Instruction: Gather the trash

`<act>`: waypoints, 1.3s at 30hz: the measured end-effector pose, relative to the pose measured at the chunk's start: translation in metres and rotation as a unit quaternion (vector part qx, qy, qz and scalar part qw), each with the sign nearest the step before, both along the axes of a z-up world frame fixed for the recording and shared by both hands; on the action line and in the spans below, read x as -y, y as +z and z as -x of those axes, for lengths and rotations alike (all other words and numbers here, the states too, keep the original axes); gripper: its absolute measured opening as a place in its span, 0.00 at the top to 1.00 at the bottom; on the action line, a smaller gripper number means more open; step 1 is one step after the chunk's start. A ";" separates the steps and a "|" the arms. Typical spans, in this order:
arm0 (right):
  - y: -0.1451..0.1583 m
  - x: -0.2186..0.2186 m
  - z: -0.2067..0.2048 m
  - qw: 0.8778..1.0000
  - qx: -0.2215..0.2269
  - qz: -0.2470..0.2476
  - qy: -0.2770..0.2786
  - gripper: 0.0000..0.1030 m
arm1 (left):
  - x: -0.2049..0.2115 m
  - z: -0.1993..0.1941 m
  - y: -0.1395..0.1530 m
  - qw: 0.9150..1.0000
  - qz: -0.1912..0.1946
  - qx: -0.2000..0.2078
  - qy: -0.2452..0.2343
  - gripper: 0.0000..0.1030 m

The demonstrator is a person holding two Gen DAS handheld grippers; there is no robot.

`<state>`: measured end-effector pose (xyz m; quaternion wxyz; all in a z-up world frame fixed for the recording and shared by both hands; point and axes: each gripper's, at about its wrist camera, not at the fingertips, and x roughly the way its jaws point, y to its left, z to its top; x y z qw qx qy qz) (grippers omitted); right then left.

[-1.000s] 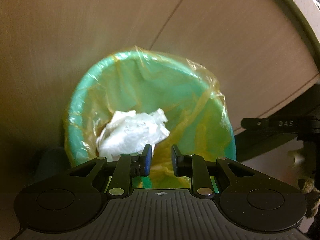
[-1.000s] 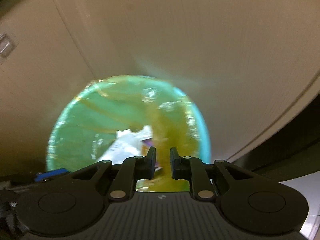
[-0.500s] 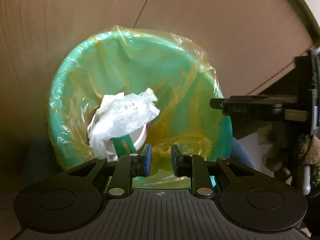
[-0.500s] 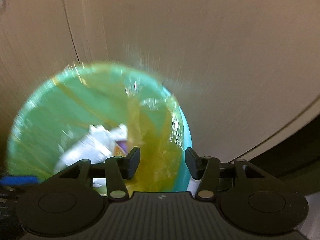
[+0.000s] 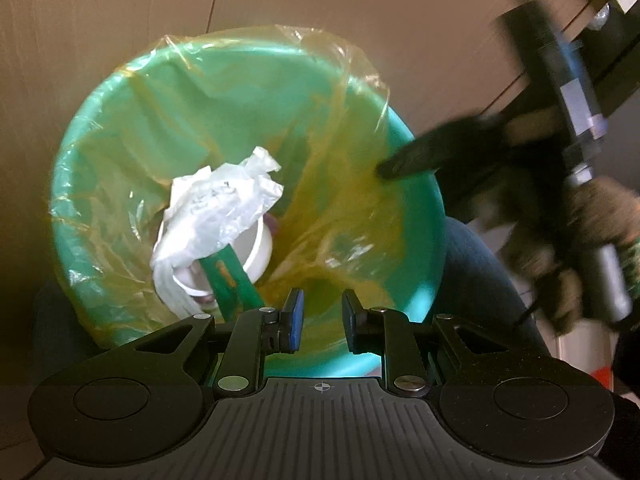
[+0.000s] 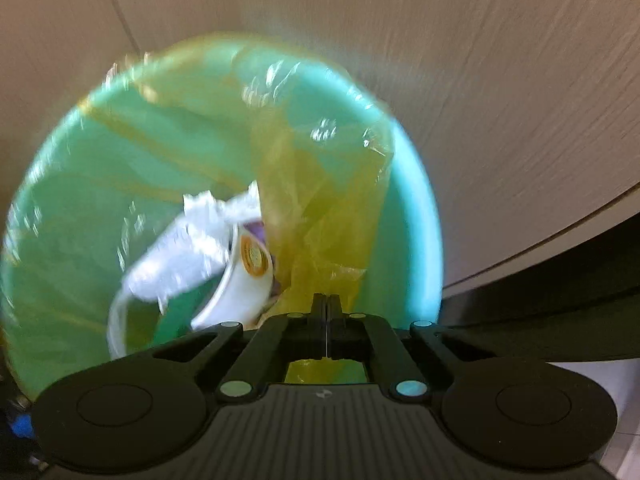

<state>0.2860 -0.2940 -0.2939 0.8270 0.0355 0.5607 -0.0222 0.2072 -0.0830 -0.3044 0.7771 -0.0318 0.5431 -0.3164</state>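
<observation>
Below both of my hand-held grippers sits a green bin (image 5: 384,184) lined with a yellow bag (image 5: 344,168), standing against a tan panel (image 5: 120,20). Inside the bin, toward its left wall, lies the trash: a crumpled white plastic wrap (image 5: 218,208) draped over a white cup (image 5: 256,248), with a green strip (image 5: 230,280) leaning across the cup's mouth. The cup lies tilted on its side.

My left hand-held gripper (image 5: 320,320) hangs over the near rim of the bin, its fingers spread with a clear gap between them and nothing held. The blue pad on its left finger shows against the yellow bag.

My right hand-held gripper (image 6: 327,320) is pressed together, its fingertips meeting over the near right side of the bin where the bag bunches in yellow folds. Whether a fold of the bag is caught between the tips I cannot tell; the picture is blurred with motion. From this side the cup (image 6: 244,276) shows a round orange-and-purple label, and the white wrap (image 6: 188,252) sits to its left.

In the left wrist view the right hand-held gripper (image 5: 404,164) appears blurred at the bin's right rim, gripped by my gloved hand (image 5: 592,248). A dark blue shape (image 5: 476,268) lies beside the bin's right wall.
</observation>
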 end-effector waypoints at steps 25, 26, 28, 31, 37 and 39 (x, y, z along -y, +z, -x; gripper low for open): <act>0.063 0.087 0.073 0.995 0.030 0.083 -0.039 0.73 | -0.005 0.006 0.006 0.996 0.017 -0.082 -0.018 0.77; 0.072 0.087 0.075 0.994 0.043 0.092 -0.034 0.71 | -0.007 0.007 0.007 0.996 0.016 -0.083 -0.018 0.77; 0.094 0.089 0.076 0.992 0.072 0.104 -0.025 0.69 | -0.010 0.009 0.009 0.996 0.014 -0.082 -0.017 0.77; 0.122 0.084 0.074 0.987 0.123 0.101 -0.020 0.69 | -0.016 0.008 0.023 0.997 0.032 -0.069 -0.010 0.77; 0.137 0.057 0.045 0.983 0.180 0.005 0.023 0.65 | -0.018 -0.010 0.059 0.994 0.111 -0.014 0.021 0.77; 0.117 0.050 0.026 0.986 0.163 -0.015 0.031 0.65 | -0.007 -0.015 0.053 0.995 0.099 -0.012 0.015 0.77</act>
